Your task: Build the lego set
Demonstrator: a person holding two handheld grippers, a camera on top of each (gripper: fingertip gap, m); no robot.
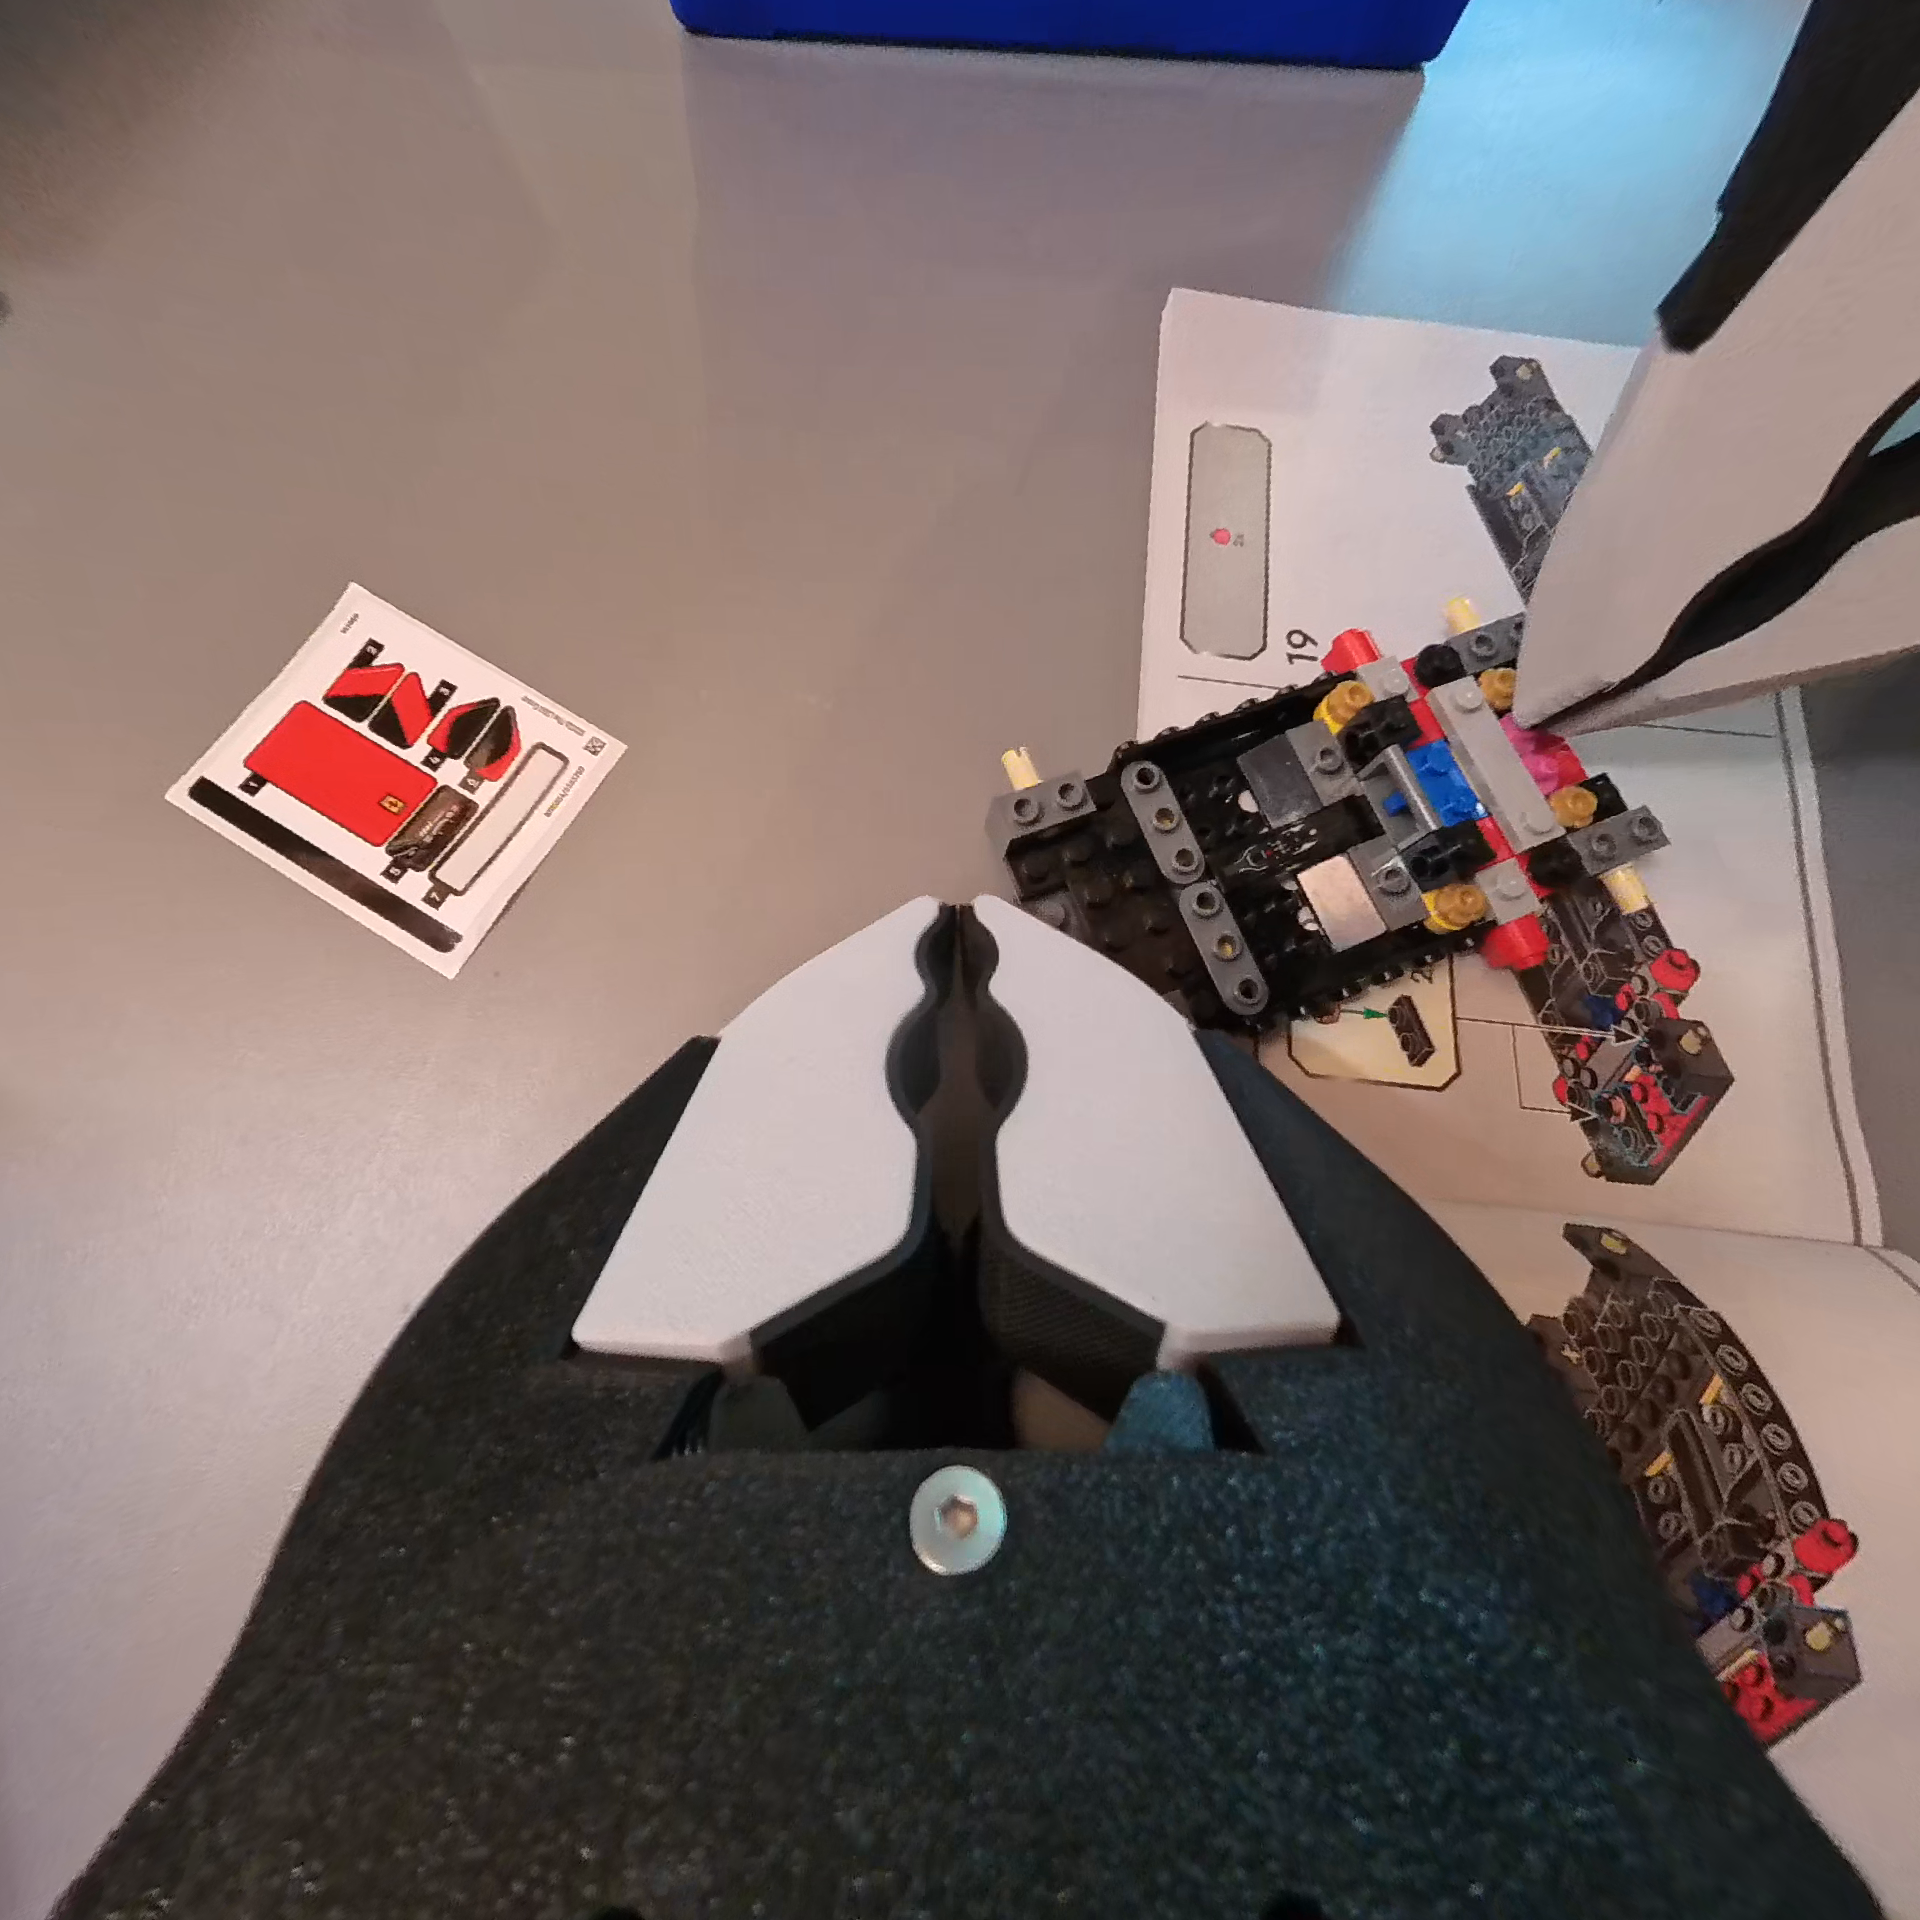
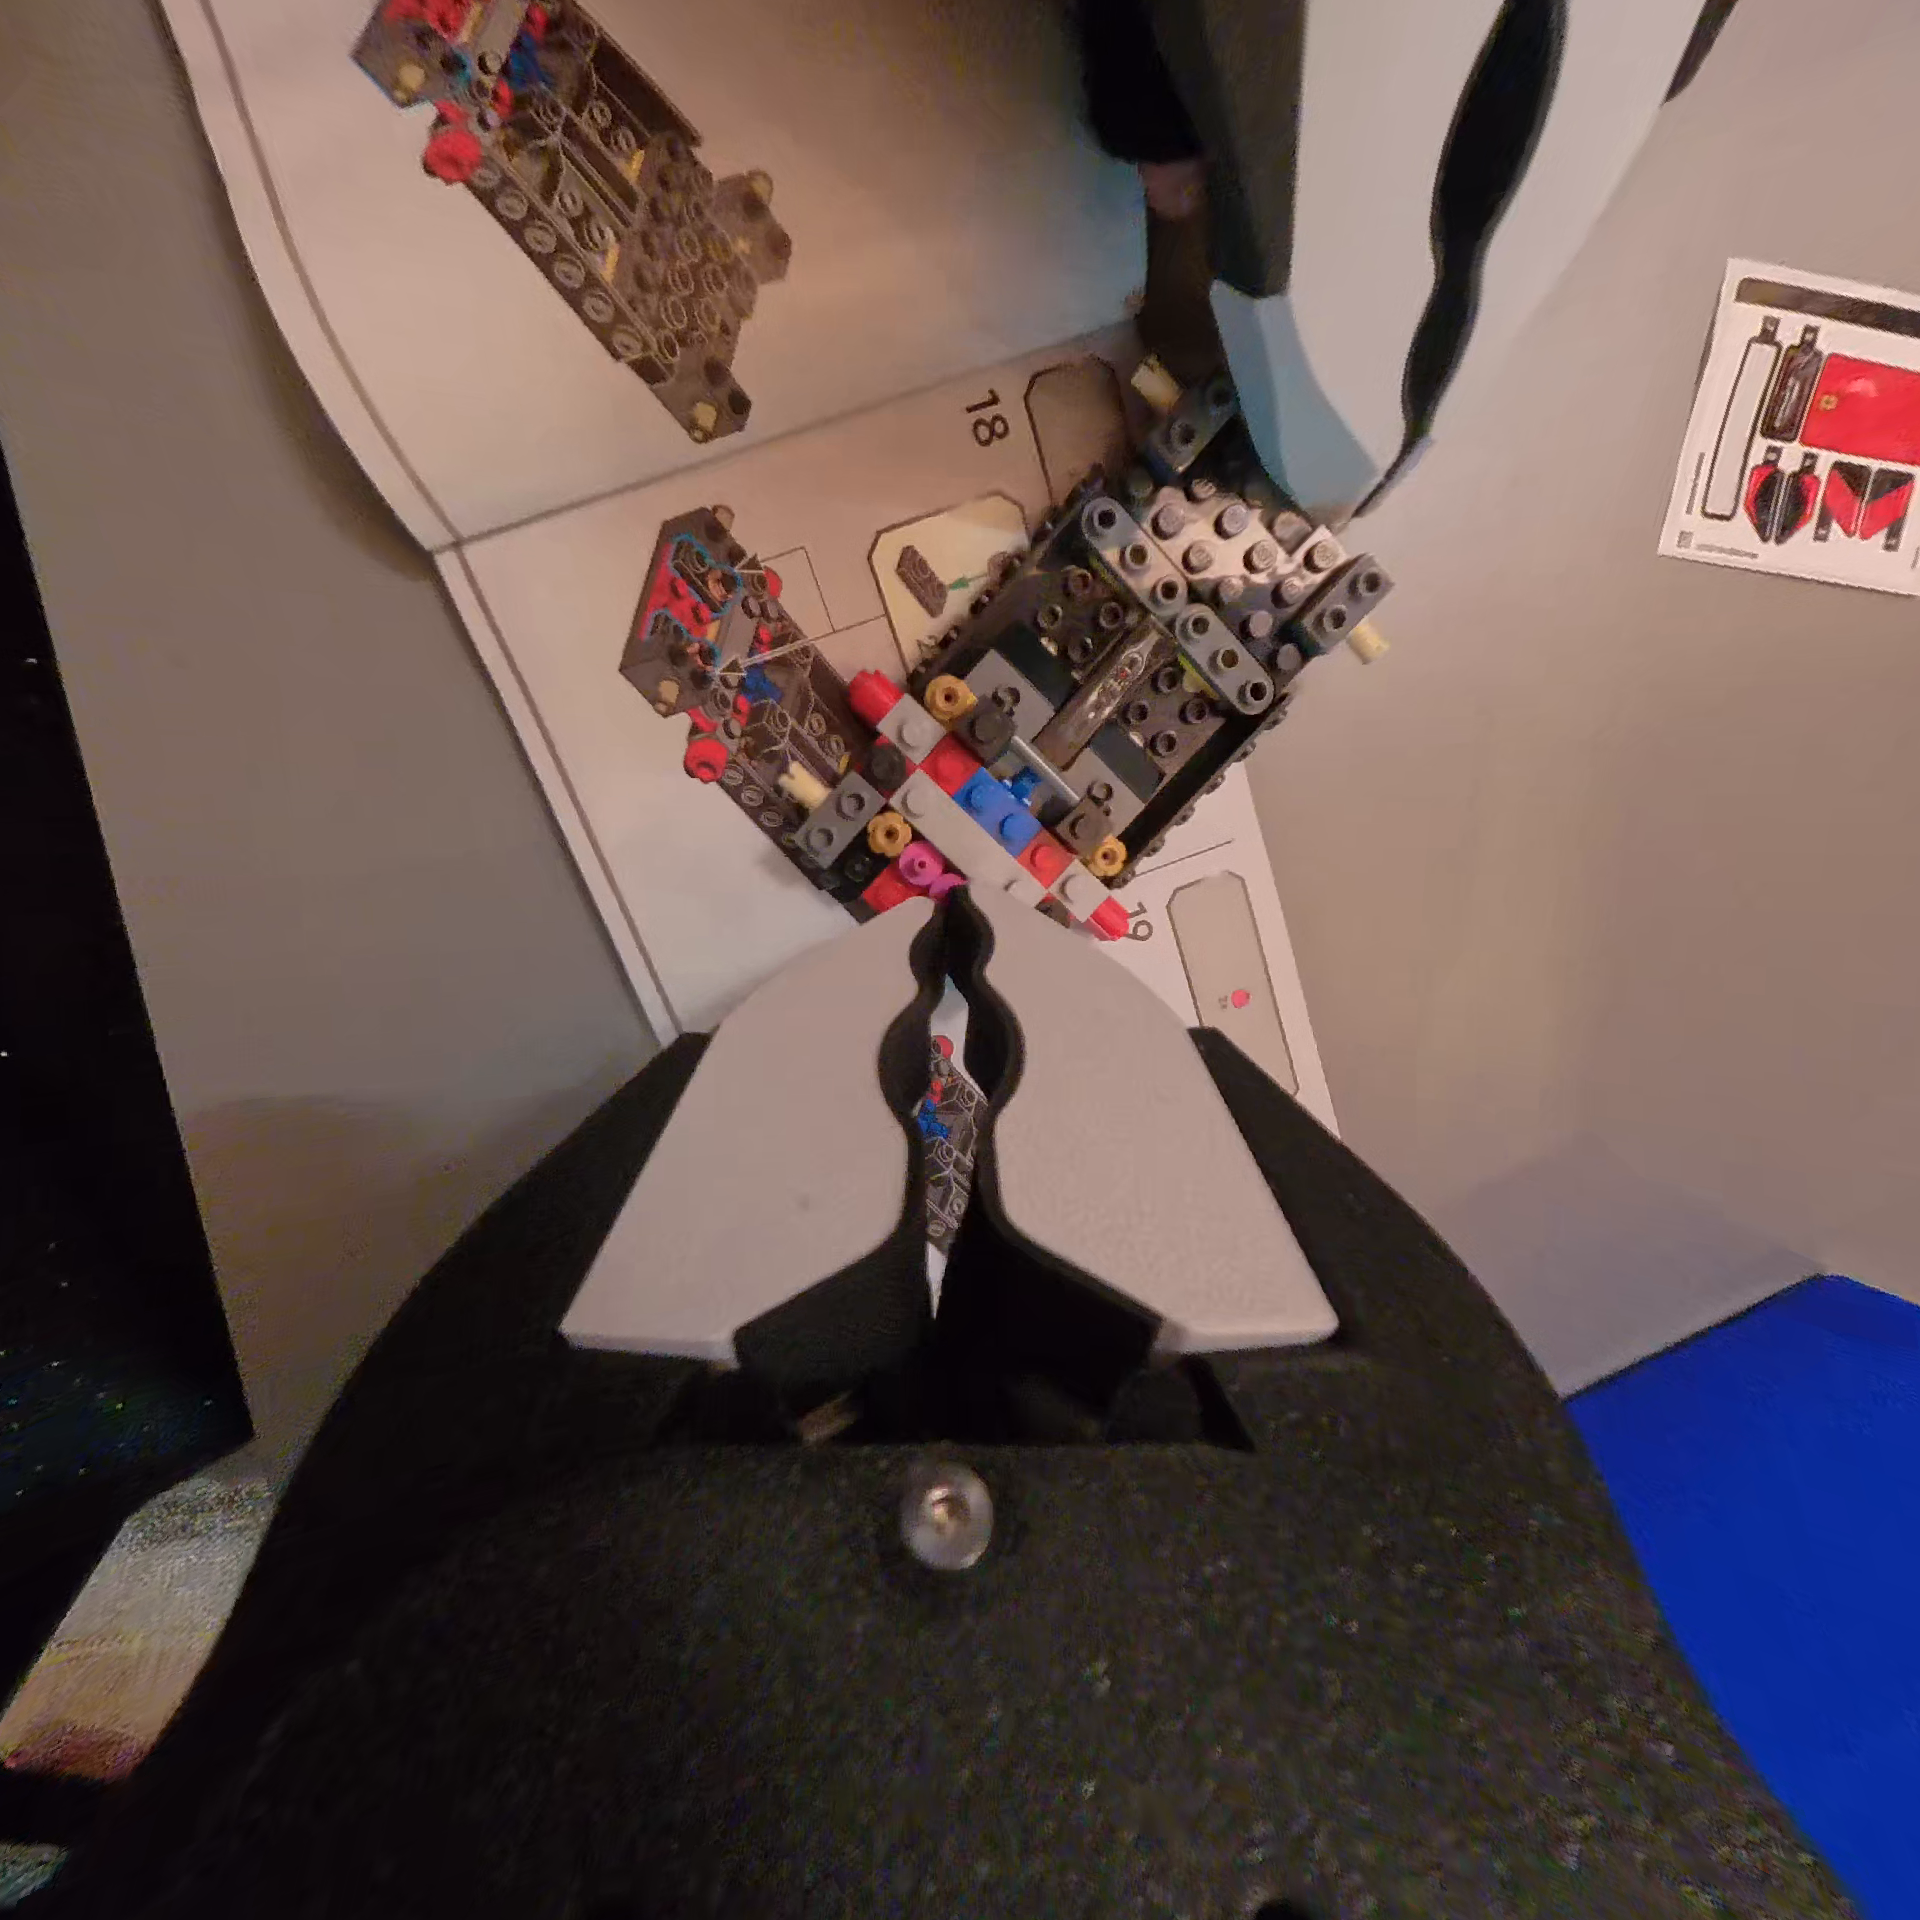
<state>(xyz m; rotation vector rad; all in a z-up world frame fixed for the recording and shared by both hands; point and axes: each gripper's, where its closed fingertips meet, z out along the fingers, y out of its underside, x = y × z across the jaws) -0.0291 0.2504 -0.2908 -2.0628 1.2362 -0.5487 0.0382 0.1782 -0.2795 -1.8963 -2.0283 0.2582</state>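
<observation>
The part-built Lego car chassis [image 1: 1299, 852], black with grey, red and blue pieces, lies on the open instruction booklet [image 1: 1351, 468]. My left gripper [image 1: 961, 914] is shut and empty, with its tips at the chassis's near end. In the right wrist view the left gripper [image 2: 1371, 499] touches the grey plates at the far end of the chassis [image 2: 1091, 686]. My right gripper [image 2: 951, 906] is shut on a small pink piece [image 2: 920, 868] at the chassis's red and grey end. In the left wrist view the right gripper [image 1: 1522, 717] comes in from the upper right onto that pink piece [image 1: 1550, 764].
A sticker sheet [image 1: 395, 779] lies on the grey table left of the chassis, and also shows in the right wrist view [image 2: 1797, 426]. A blue box [image 1: 1039, 26] stands at the far edge, and shows again in the right wrist view [image 2: 1766, 1507]. The booklet [image 2: 520, 395] spreads under the model. The grippers' ends are close to 10 centimeters from one another.
</observation>
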